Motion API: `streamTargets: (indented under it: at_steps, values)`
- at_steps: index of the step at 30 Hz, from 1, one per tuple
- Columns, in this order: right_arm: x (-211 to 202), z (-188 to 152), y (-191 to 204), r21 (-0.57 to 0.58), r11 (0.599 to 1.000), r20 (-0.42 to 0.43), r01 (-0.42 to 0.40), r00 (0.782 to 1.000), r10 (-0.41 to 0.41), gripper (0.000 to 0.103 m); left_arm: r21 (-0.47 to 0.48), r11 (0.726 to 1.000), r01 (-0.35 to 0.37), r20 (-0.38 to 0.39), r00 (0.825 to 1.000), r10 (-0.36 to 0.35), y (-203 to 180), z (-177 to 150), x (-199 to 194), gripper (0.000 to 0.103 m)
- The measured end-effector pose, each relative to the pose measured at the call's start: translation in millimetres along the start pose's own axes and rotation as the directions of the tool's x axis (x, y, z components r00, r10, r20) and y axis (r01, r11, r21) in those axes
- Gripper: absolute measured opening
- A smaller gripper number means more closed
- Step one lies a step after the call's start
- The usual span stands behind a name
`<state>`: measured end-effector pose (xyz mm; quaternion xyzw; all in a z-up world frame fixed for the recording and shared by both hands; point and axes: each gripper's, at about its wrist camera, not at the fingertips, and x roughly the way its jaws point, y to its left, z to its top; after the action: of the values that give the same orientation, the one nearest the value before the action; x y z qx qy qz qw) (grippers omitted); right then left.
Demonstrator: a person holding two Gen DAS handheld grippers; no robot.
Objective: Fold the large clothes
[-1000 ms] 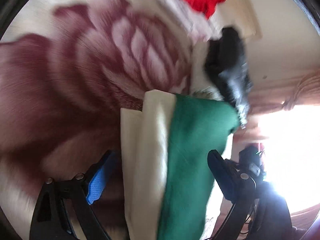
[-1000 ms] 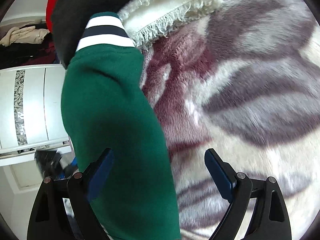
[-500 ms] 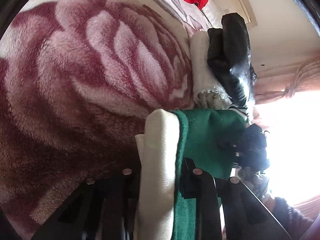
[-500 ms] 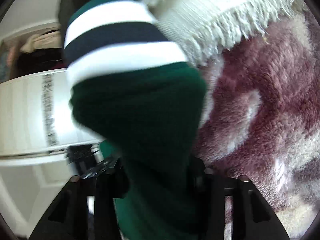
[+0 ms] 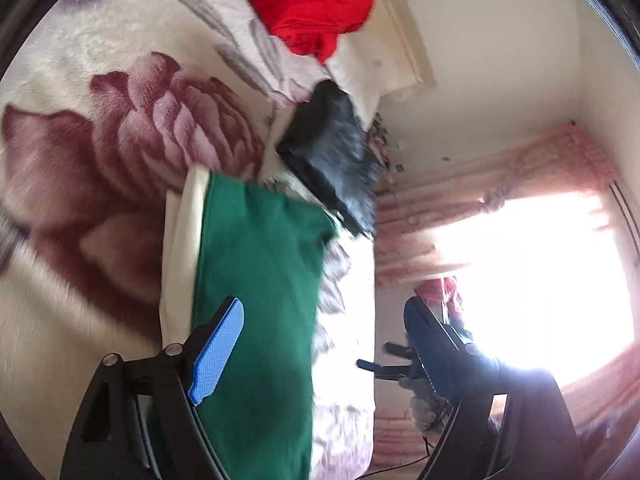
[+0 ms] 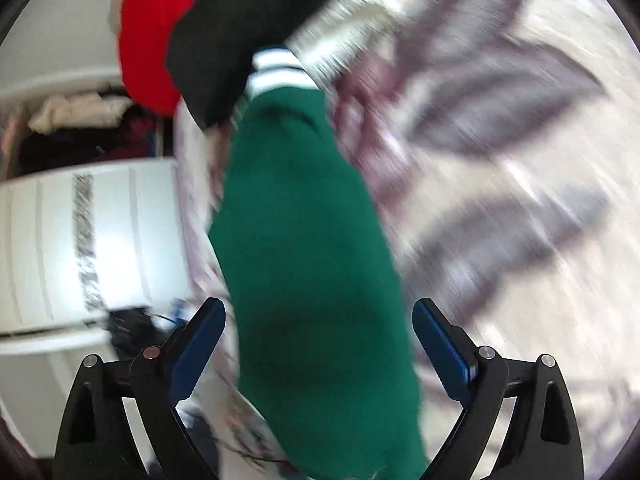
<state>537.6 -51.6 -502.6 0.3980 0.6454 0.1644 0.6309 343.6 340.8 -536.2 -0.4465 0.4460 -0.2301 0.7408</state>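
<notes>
A folded green garment [image 5: 260,280] with a cream panel [image 5: 180,240] lies on a floral plush blanket [image 5: 100,152]. In the right wrist view the green garment [image 6: 312,264] shows a white and navy striped cuff [image 6: 276,72]. My left gripper [image 5: 324,352] is open, its left blue pad [image 5: 218,350] over the green cloth. My right gripper [image 6: 320,344] is open, its pads on either side of the green garment without pinching it.
A folded black garment [image 5: 332,160] and a red garment [image 5: 312,4] lie further up the blanket, beside a fringed cream cloth [image 6: 344,28]. A bright window with pink curtains [image 5: 520,184] is at right. A white wardrobe [image 6: 80,240] stands left of the bed.
Both grippers were shut on the green garment half a second ago. Both have opened and pulled back from it. The garment now lies flat on the blanket.
</notes>
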Motion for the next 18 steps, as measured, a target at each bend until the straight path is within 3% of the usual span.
streamTargets:
  at_steps: [3, 6, 9, 11, 14, 16, 17, 18]
  values:
    - [-1, -63, -22, 0.001, 0.999, -0.104, 0.036, 0.994, -0.035, 0.096, 0.038, 0.992, -0.117, -0.027, 0.993, 0.118, -15, -50, -27, 0.082]
    - [12, -137, -51, 0.045, 0.997, -0.198, 0.060, 0.979, -0.050, 0.096, 0.037, 0.966, -0.257, -0.080, 0.963, 0.259, -12, -121, -44, 0.082]
    - [37, -210, -85, 0.136, 0.989, -0.299, 0.053, 0.954, -0.010, 0.096, -0.025, 0.928, -0.373, -0.172, 0.916, 0.363, 16, -185, -51, 0.082]
    - [57, -259, -109, 0.181, 0.979, -0.368, 0.098, 0.929, -0.025, 0.096, -0.047, 0.888, -0.458, -0.244, 0.867, 0.434, 39, -229, -49, 0.082]
    - [79, -312, -133, 0.222, 0.964, -0.407, 0.145, 0.912, -0.043, 0.096, -0.074, 0.859, -0.506, -0.298, 0.833, 0.466, 61, -273, -44, 0.080]
    - [90, -337, -142, 0.260, 0.954, -0.406, 0.151, 0.913, -0.034, 0.080, -0.056, 0.843, -0.534, -0.275, 0.820, 0.501, 65, -283, -40, 0.079]
    - [96, -345, -143, 0.278, 0.950, -0.405, 0.142, 0.914, -0.019, 0.053, -0.045, 0.837, -0.546, -0.256, 0.816, 0.518, 64, -284, -40, 0.068]
    - [96, -351, -142, 0.251, 0.951, -0.396, 0.181, 0.916, -0.070, 0.041, -0.040, 0.824, -0.565, -0.251, 0.804, 0.539, 65, -282, -38, 0.051]
